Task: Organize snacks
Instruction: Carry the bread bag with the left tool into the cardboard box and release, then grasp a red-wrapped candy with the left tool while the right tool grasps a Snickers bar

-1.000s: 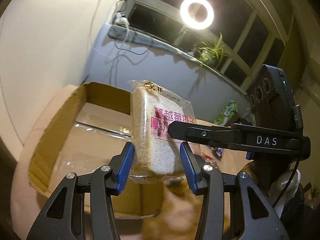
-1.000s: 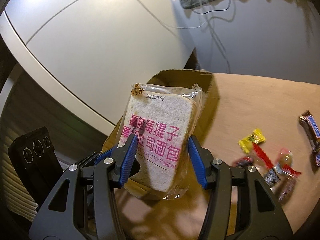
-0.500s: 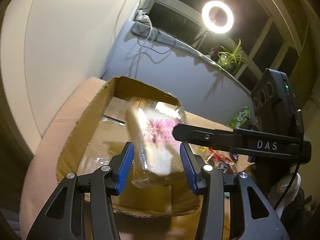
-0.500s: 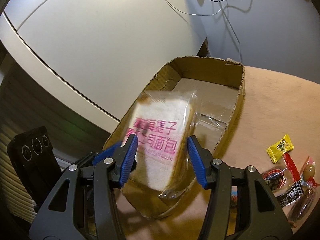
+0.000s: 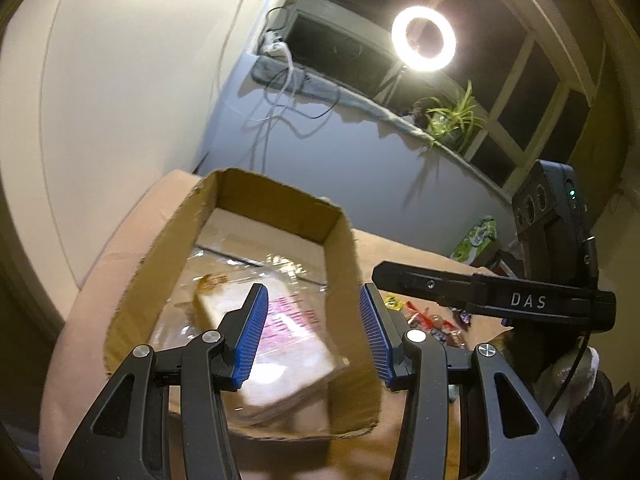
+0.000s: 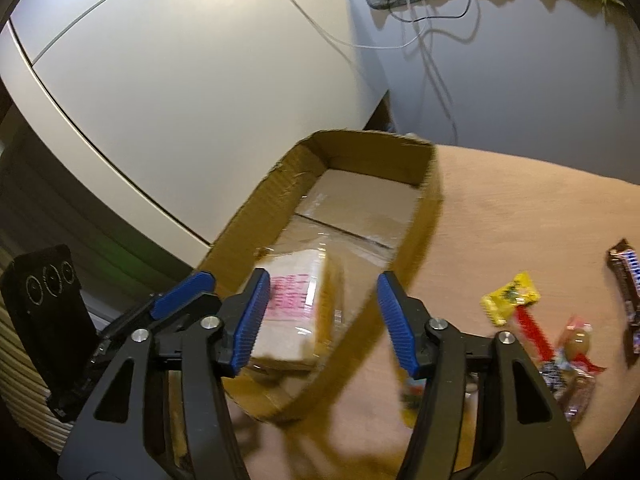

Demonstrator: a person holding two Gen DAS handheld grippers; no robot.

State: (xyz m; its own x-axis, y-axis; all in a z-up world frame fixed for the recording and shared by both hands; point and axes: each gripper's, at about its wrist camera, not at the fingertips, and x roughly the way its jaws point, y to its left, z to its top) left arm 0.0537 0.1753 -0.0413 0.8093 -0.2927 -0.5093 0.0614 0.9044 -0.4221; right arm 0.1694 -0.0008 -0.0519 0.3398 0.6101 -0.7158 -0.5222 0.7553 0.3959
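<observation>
Wrapped toast slice (image 6: 296,300) lying flat inside the cardboard box (image 6: 430,200), at its near end, pink print up, blurred in both views; long axis apparently running near-to-far along the box, though too smeared to be sure. Nothing pinching it: right gripper (image 6: 320,316) spread above the box's near rim, jaws having just been opening, bread below and beyond the blue pads and slightly left of their midline, free of them. Left gripper (image 5: 310,336) also spread, half open, hovering over the same near end, bread seen through the gap but lower down, not touched.

Box sitting on the tan table (image 6: 540,208), far wall close to the white cabinet. Loose snacks to the right of the box, well apart from it: yellow candy packet (image 6: 510,298), red-wrapped sweets (image 6: 532,332), dark chocolate bar (image 6: 626,280).

Judgement: bread step done; next pick lies rightward, right gripper the nearer one, candy packet closest to its right pad, needing a swing right and a dip to table level
</observation>
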